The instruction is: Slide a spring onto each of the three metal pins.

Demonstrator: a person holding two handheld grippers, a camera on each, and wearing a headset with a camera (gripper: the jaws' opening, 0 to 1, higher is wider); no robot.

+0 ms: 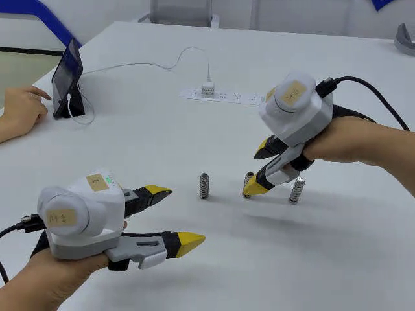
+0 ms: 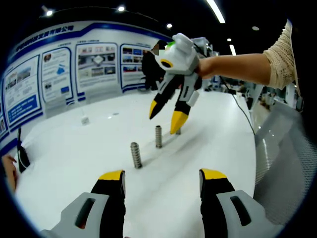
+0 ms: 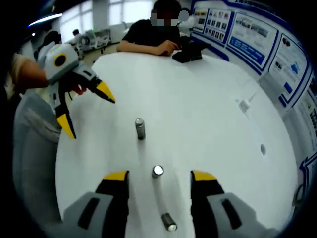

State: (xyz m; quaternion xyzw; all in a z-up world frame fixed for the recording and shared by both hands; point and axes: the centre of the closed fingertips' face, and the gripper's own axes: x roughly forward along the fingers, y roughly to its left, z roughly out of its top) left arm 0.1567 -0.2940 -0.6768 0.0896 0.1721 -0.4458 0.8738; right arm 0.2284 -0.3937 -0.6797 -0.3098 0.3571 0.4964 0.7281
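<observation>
No wording can be read on the tools or the walls.
The tan stickers [image 1: 61, 217] on the left gripper [image 1: 185, 215] and the tan label [image 1: 293, 94] on the right gripper [image 1: 251, 173] carry handwritten marks too faint to read. The blue-and-white wall boards [image 2: 54, 74] carry a headline strip of characters and columns of print, all too small and blurred to make out.

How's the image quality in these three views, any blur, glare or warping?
Head view: sharp, evenly lit, soft shadow on the table under the right gripper. Left gripper view: fisheye curves the posters; ceiling lights glare as streaks. Right gripper view: softest, with the nearest pin blurred and the window washed out.
</observation>
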